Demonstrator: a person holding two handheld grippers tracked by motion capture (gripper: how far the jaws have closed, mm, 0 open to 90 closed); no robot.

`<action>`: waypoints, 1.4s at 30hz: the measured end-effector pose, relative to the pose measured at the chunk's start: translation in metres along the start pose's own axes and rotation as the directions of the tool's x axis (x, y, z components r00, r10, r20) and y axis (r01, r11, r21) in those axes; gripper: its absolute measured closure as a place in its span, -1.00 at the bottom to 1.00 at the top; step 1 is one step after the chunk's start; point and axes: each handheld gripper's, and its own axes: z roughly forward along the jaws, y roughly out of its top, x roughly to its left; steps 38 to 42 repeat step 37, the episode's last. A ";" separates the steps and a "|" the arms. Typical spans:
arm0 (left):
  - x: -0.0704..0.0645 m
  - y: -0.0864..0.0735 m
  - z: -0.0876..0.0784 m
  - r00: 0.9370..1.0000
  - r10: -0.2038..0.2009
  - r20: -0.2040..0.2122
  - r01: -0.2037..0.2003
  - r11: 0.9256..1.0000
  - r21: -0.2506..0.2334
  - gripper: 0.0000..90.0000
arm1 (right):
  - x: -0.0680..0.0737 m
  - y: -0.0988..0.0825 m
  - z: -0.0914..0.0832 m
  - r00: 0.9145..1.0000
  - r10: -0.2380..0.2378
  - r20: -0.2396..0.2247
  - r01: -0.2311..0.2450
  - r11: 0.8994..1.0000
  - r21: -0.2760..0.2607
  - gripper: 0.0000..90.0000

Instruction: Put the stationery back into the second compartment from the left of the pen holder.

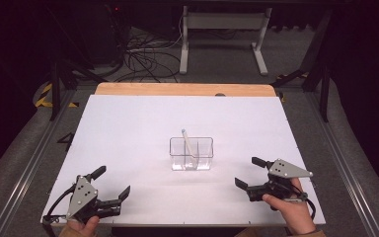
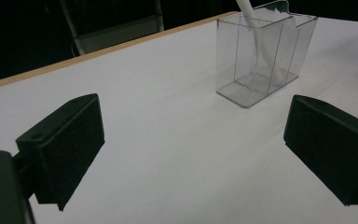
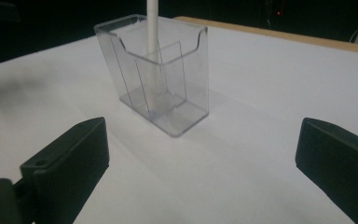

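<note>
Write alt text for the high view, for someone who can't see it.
A clear plastic holder with a white pen leaning inside stands mid-table on a white tabletop. Near the front edge, a person's hands hold the left gripper and right gripper, both open and empty, either side of it.
</note>
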 end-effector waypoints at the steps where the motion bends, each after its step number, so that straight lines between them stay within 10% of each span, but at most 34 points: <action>1: 0.000 0.000 0.000 1.000 0.003 -0.001 -0.003 1.000 -0.002 -0.87 | 0.000 -0.003 0.000 1.000 -0.002 0.003 0.002 1.000 0.012 -0.93; 21: 0.002 -0.004 0.006 1.000 0.006 -0.004 -0.006 1.000 0.011 -0.88 | 0.004 -0.026 0.005 0.999 0.002 0.032 -0.005 0.997 0.083 -0.91; 30: 0.003 -0.006 0.007 0.997 0.014 -0.073 -0.013 1.000 0.009 -0.89 | -0.003 -0.027 0.001 0.997 0.011 0.080 -0.012 1.000 0.008 -0.92; 42: 0.003 -0.006 0.007 0.999 0.016 -0.043 -0.016 1.000 0.004 -0.91 | -0.002 -0.026 0.001 0.997 -0.011 0.078 0.011 1.000 0.003 -0.92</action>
